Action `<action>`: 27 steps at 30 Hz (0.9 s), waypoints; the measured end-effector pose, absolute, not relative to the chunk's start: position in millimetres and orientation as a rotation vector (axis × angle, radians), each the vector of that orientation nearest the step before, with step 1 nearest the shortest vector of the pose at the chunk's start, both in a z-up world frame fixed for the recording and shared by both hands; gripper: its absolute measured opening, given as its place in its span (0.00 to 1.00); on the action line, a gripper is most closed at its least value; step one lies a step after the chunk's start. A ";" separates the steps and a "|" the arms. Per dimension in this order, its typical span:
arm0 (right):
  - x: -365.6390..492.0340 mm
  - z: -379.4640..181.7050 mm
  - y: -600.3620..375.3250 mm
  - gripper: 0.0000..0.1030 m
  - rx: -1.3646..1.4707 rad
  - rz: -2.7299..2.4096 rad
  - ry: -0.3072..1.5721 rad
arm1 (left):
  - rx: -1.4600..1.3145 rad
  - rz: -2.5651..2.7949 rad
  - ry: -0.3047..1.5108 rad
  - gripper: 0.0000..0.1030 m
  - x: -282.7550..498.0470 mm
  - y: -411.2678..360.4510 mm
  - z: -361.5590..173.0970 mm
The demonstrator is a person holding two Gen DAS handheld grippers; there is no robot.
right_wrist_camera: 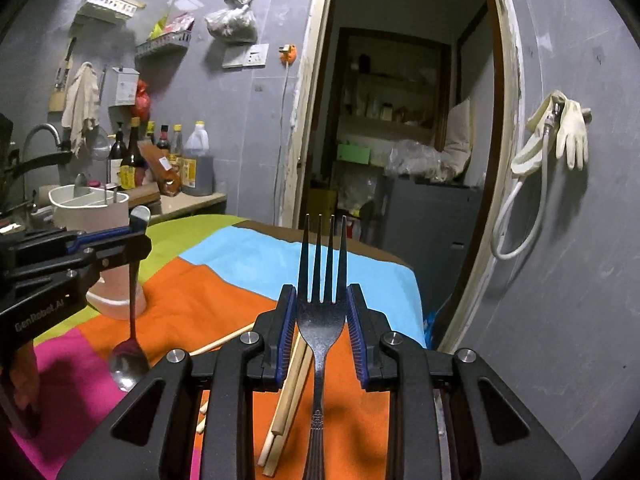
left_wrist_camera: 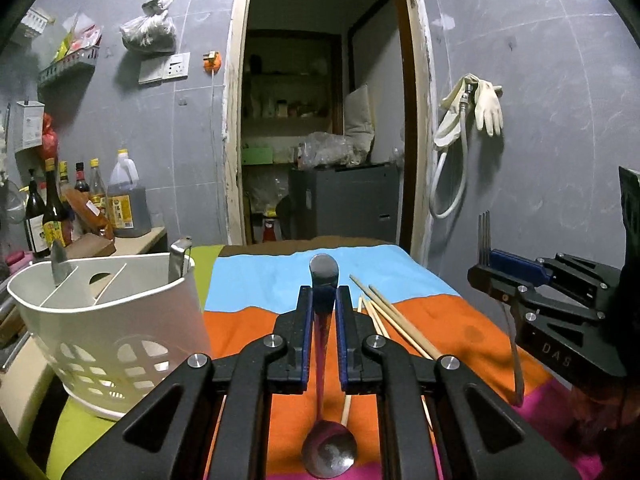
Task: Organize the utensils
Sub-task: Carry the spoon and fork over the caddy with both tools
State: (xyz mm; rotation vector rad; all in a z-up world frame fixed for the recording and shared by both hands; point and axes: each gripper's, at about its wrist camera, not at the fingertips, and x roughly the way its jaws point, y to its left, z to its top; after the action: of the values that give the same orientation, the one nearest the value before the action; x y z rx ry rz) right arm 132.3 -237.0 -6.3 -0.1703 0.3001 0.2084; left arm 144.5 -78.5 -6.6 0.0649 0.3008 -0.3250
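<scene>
- Left wrist view: nearest to us is the left gripper (left_wrist_camera: 323,300), its blue pads pinching the handle of a metal spoon (left_wrist_camera: 327,454). The spoon hangs between the fingers with its bowl low, close to the camera, and its flat handle end sticking up past the fingertips.
- Under it we see the worktop (left_wrist_camera: 460,340), covered by a cloth in blue, orange, green and pink blocks. A bundle of wooden chopsticks (left_wrist_camera: 394,322) lies on the orange part, just right of the left gripper.
- To the left stands a white utensil caddy (left_wrist_camera: 120,320) with inner dividers and a perforated lower wall. Two metal handles rise from its compartments.
- At the right edge the right gripper (left_wrist_camera: 486,270) comes in sideways, with fork tines rising above its fingertips and the handle drooping below.
- Right wrist view: nearest to us is the right gripper (right_wrist_camera: 321,312), its pads closed on the wide neck of a fork (right_wrist_camera: 321,320). The tines point up and the patterned handle runs down toward the camera.
- The chopsticks (right_wrist_camera: 290,392) lie on the orange cloth below and just left of the fork.
- At the left the left gripper (right_wrist_camera: 138,226) holds the spoon (right_wrist_camera: 129,364) upright, its bowl hanging just above the cloth; whether it touches we cannot tell.
- The utensil caddy (right_wrist_camera: 90,210) stands behind that gripper, near the bottles.
</scene>
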 end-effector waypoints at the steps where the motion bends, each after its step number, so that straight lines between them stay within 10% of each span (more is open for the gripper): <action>1: 132.2 -6.2 -236.3 0.22 -0.171 0.208 0.298 | 0.061 -0.322 0.298 0.04 143.8 -77.8 -6.7; 27: 99.6 48.2 -217.6 0.22 -0.122 0.189 0.051 | -0.017 -0.296 0.151 0.00 113.5 -36.3 60.4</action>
State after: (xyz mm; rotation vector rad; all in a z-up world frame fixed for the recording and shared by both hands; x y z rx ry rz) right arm 99.6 -217.6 48.2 -0.1217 0.0513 0.1891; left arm 113.5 -36.3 60.4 -0.0167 0.1514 -0.2962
